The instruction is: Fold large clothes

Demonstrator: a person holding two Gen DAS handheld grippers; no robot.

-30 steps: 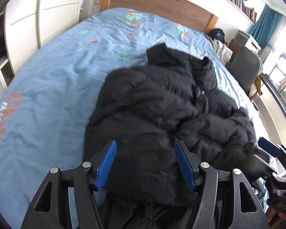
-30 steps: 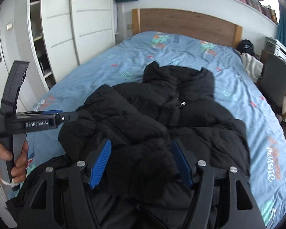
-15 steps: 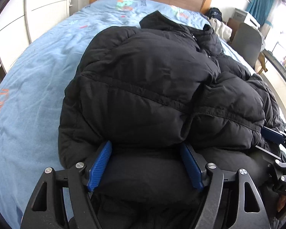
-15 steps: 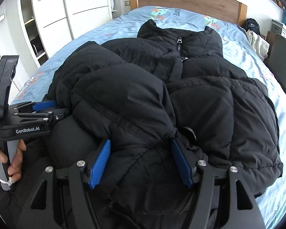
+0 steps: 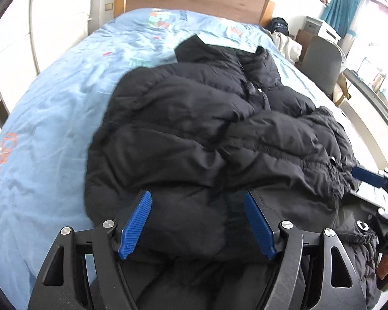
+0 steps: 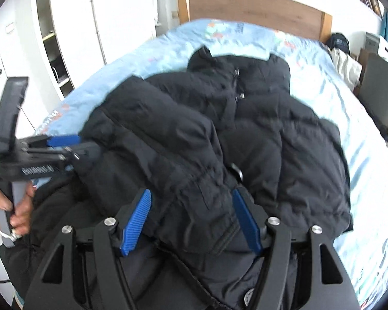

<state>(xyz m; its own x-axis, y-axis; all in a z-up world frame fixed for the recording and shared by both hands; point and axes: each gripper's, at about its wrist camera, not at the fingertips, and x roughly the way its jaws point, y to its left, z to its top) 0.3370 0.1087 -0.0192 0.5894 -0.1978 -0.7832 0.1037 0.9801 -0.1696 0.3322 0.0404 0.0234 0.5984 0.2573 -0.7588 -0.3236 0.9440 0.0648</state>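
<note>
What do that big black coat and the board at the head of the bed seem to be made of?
The puffy black quilted coat looks like matte synthetic shell over padding, judging by its stitched, bulging panels. The brown headboard looks like wood or wood-look laminate: it shows grain streaks, but I cannot tell which.

Puffer jacket (image 5: 194, 134) hem cut off below; bedspread (image 6: 219, 33) print motion-blurred.

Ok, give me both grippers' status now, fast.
Left gripper: open, jaws spread over the near edge of the black jacket, nothing clamped.
Right gripper: open, jaws straddling a bunched part of the jacket, not closed on it.
</note>
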